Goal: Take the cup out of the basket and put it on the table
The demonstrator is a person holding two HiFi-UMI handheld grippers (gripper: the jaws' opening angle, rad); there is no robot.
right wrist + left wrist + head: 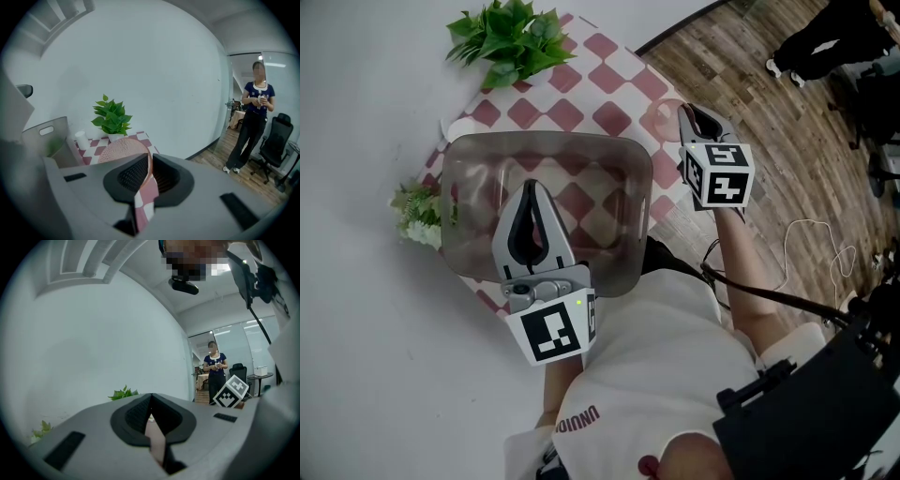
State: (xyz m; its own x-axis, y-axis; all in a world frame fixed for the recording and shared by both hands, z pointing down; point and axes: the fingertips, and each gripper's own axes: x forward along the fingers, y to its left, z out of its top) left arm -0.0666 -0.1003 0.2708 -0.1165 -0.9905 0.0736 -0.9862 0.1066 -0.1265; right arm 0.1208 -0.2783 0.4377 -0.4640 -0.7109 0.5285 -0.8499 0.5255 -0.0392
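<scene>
One cup [659, 120] hangs by its rim in your right tool's [686, 112] clamped jaws, just past the basket's [544, 139] right side, desk [366, 356] straight below; your left tool [530, 186], jaws together, sits over the basket.

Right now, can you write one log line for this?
right gripper: shut on cup rim | cup: out of basket, over checkered cloth | left gripper: shut, empty, above basket

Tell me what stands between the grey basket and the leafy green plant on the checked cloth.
A small white cup stands there, between the basket wall and the plant. The right gripper view shows it best.
</scene>
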